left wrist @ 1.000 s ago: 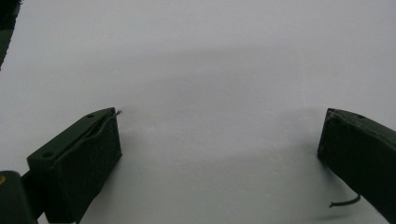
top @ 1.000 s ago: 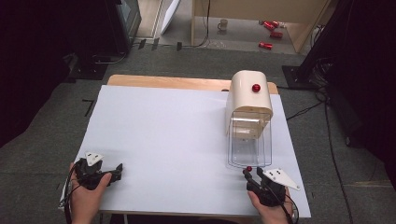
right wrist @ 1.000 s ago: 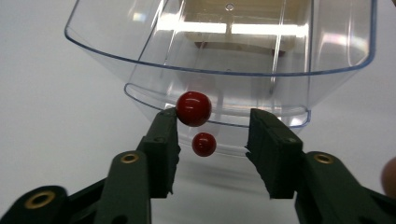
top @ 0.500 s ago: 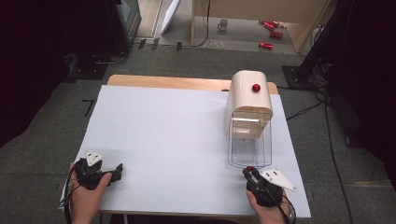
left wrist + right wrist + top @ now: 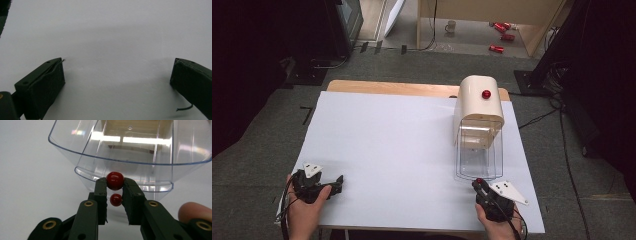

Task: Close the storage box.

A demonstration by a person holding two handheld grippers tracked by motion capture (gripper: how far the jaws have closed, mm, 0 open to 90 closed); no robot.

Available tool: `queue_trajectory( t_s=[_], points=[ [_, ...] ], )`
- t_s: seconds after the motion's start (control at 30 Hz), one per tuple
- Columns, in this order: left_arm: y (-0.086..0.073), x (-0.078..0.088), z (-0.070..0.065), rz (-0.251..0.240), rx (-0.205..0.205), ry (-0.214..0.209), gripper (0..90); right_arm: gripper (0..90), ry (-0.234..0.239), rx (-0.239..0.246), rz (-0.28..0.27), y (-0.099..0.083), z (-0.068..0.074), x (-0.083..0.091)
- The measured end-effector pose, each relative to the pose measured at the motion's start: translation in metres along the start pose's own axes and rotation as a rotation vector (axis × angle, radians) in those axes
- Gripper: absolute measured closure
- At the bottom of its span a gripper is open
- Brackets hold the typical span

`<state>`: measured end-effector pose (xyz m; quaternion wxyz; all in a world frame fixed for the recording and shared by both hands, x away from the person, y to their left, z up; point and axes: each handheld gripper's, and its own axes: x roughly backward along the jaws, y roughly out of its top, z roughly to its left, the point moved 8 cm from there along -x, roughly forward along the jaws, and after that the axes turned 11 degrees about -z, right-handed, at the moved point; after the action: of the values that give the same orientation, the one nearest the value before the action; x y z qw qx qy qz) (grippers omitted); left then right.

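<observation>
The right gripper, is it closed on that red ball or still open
Shut on the red ball. In the right gripper view, the right gripper has both jaws pressed against the ball's sides, in front of the clear bin.

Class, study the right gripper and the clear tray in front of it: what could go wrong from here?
1. The right gripper pinches the red knob only at its fingertips; a round, glossy ball may slip out when pulled.
2. The knob sits on the clear drawer of the cream dispenser; a hard tug might drag the whole unit across the white table.
3. The left gripper rests open far off, so nothing steadies the dispenser.
</observation>
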<state>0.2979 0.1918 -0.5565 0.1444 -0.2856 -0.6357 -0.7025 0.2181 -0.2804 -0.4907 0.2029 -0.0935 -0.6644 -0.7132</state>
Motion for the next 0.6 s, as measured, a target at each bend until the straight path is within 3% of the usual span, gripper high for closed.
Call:
queue_trajectory(
  t_s=[0.6],
  points=[
    [0.000, 0.000, 0.000, -0.001, 0.000, 0.000, 0.0, 75.5, -0.032, -0.006, -0.024, 0.022, -0.006, 0.002]
  ],
)
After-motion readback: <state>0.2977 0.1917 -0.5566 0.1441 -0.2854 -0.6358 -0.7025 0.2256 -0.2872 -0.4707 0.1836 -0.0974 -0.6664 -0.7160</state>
